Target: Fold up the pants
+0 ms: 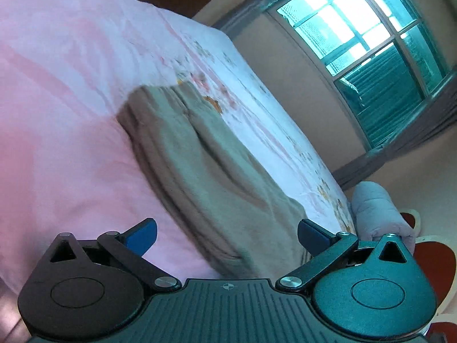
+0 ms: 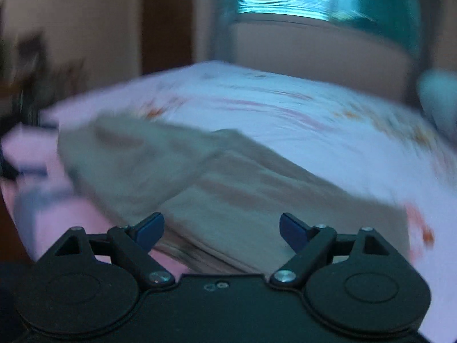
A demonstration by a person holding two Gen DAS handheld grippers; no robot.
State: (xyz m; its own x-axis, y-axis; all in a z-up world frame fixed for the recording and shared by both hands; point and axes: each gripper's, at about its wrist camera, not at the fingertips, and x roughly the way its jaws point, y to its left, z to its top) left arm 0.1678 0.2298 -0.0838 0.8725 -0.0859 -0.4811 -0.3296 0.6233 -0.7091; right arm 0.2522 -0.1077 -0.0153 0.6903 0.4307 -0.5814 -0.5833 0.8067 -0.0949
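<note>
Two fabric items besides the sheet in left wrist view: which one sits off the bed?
The pale blue-grey rolled bundle, past the bed's corner at right. The beige pants lie flat on the bed, ahead of the open left tongs.

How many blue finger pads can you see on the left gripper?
2: one pad at lower left over the pink bedsheet, the other at lower right by the khaki pants.
</note>
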